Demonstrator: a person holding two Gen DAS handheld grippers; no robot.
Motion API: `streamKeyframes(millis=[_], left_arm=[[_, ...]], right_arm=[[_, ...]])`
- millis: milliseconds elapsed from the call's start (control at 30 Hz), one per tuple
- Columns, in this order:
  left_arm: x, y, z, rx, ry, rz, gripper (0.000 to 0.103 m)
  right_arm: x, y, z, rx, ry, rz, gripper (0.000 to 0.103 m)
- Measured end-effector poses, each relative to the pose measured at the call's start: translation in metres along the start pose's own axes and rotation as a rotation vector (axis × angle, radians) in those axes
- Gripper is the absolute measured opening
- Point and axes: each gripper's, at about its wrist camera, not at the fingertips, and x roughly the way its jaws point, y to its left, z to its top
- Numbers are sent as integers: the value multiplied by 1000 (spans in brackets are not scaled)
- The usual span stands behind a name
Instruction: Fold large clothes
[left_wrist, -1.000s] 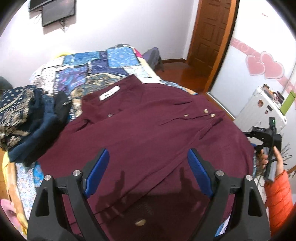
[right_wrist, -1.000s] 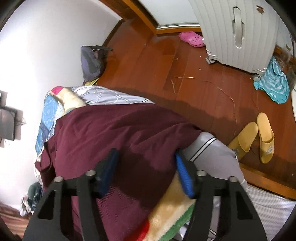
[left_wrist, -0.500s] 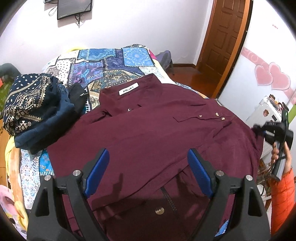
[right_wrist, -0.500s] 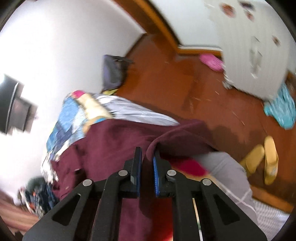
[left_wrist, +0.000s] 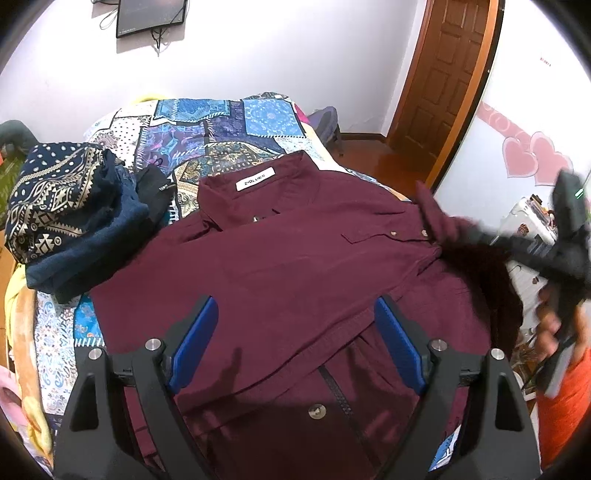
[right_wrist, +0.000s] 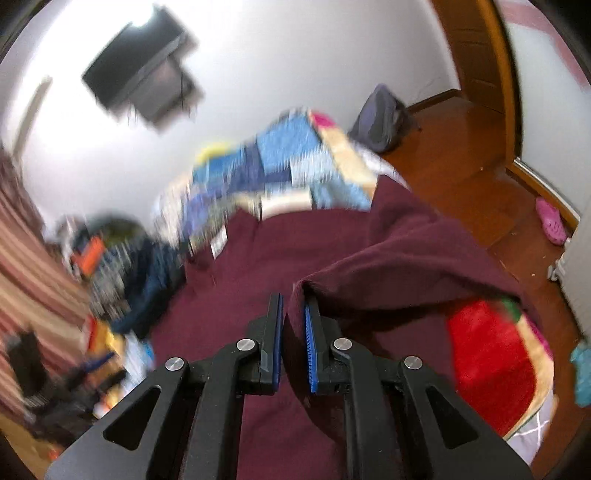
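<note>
A large maroon shirt (left_wrist: 295, 266) lies spread face up on the bed, collar with a white label away from me. My left gripper (left_wrist: 295, 336) is open and empty, hovering above the shirt's lower front. My right gripper (right_wrist: 293, 317) is shut on the shirt's right sleeve edge (right_wrist: 388, 258) and holds it lifted over the body of the shirt. In the left wrist view the right gripper (left_wrist: 458, 236) shows blurred at the right side, with the sleeve rising from it.
A patchwork quilt (left_wrist: 229, 125) covers the bed. A pile of dark blue patterned clothes (left_wrist: 66, 206) sits at the left of the shirt. A red blanket (right_wrist: 487, 362) shows under the lifted sleeve. Wooden floor, a door and a backpack (right_wrist: 380, 118) lie beyond.
My right gripper closed on the sleeve edge and lifted it up and inward over the shirt. My left gripper rose and stayed open.
</note>
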Motion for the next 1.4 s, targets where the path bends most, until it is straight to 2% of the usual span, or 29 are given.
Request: streamKeyframes(millis=[100,267,333,367,433,533,700,833,1000,1200,1400], left_arm=[[1,-2,-2,5,5,-12,86],[3,-7,-4,29,13,-10,86],[4,-8,-4,27,14,-17,86],[4,-9,-4,26,14,-21,86],[5,-10,-3,21,14,-26,86],[8,-12,-2,18,17,-31,86],[14,-15,-1,23,30,-26,86],[19,-15,0,17,39,-25,86],[28,-14,1,10,58,-16,86],[41,-12,3,-5,87,-14,86],[51,-7,4,-23,111,-13,86]], right_arm=[[24,0,-16,2,82,-59,11],[14,-2,-16,24,100,-61,17],[5,0,-12,28,126,-32,32],[-1,1,-10,26,118,-31,36],[-15,2,-10,12,82,-61,51],[-26,2,-5,5,49,-83,62],[-45,-19,7,106,-31,-103,66],[-48,-54,13,245,-77,-135,73],[-30,-97,15,413,-57,-150,73],[1,-136,10,573,2,-100,73],[20,-152,17,616,-11,-96,73]])
